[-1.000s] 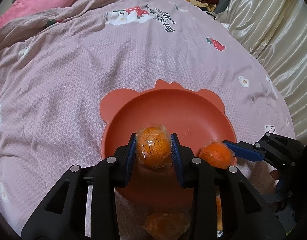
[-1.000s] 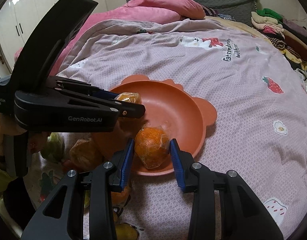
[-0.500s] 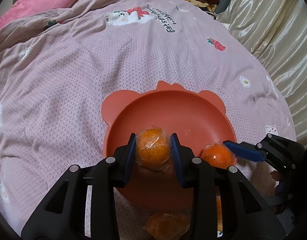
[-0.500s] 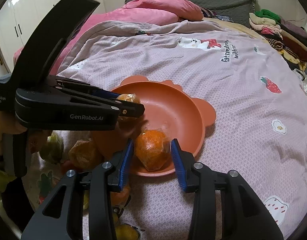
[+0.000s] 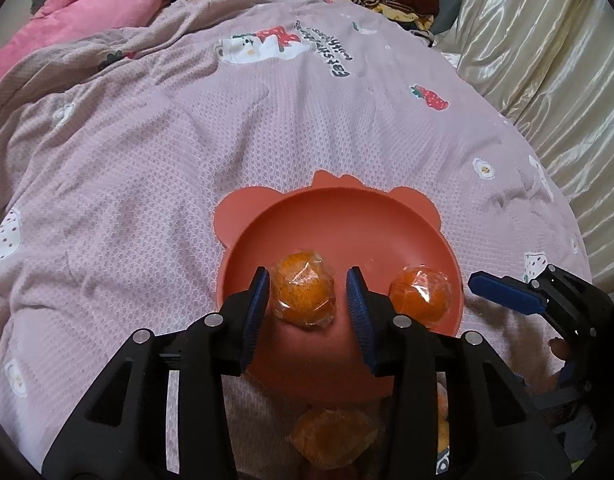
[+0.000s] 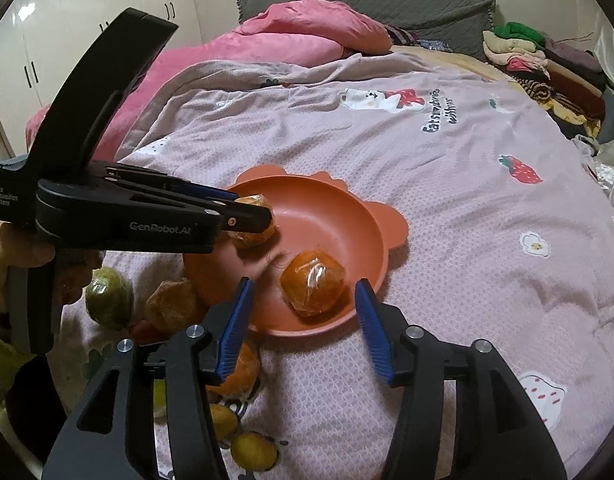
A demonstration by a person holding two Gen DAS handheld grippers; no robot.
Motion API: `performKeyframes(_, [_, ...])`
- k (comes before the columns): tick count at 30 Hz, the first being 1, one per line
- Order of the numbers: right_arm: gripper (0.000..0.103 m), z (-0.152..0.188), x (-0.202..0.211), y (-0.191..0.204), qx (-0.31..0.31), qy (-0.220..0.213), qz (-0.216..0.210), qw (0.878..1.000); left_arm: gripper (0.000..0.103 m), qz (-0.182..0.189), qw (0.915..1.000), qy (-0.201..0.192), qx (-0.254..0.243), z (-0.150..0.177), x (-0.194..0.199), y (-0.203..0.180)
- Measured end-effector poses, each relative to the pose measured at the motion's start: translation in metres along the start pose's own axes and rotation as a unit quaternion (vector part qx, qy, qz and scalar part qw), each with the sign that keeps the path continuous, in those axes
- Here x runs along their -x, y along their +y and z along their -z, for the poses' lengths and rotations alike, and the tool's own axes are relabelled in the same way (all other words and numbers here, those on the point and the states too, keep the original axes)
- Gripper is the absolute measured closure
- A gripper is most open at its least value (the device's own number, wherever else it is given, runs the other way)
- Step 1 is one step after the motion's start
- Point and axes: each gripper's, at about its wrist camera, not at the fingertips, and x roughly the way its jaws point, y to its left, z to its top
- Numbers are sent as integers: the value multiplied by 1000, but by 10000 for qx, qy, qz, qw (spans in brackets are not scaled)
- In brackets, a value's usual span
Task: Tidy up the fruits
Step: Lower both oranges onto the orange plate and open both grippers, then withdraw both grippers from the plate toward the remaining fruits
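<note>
The left gripper (image 5: 309,294) has its jaws opening around a plastic-wrapped orange (image 5: 304,290) that sits in the orange-red bowl (image 5: 347,216); a thin gap shows on each side, so the blue pads no longer press on it. The right gripper (image 6: 303,312) is likewise opening, spread wider, with a second wrapped orange (image 6: 313,282) lying between its fingers but clear of both pads, near the bowl's front rim. Seen from the right wrist, the left gripper reaches in from the left edge, its tip just over the first orange, and a hand (image 6: 11,248) is partly visible on its handle. The bowl, with ear-shaped tabs on its rim, rests on a mauve quilted bedspread (image 5: 147,168) printed with strawberries, flowers and a bear. More fruit lies on the spread just outside the bowl, on the near side – a wrapped orange (image 6: 175,306), a green fruit (image 6: 109,298) and a yellow one (image 6: 253,450) – several of them half covered by the gripper bodies, so how many there are cannot be told. Further out are a pink duvet (image 6: 267,44) heaped against a grey headboard (image 6: 387,8), folded clothes (image 6: 539,64) stacked at the far right, white wardrobe doors (image 6: 59,32) and a shiny cream curtain (image 5: 547,60). The lettering on the bedspread is too distorted to read.
</note>
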Motion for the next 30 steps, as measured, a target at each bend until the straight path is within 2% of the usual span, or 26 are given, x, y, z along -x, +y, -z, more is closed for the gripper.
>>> performKeyframes(8, [41, 4, 12, -1, -100, -100, 105, 9998, 57, -39, 9999, -126, 50, 11, 16, -2])
performKeyframes(16, [28, 6, 26, 1, -184, -178, 207, 9995, 42, -131, 9993, -341, 27, 18, 37, -6])
performKeyframes(30, [14, 6, 52, 11, -176, -390, 361, 9984, 29, -263, 9977, -631, 44, 36, 69, -8])
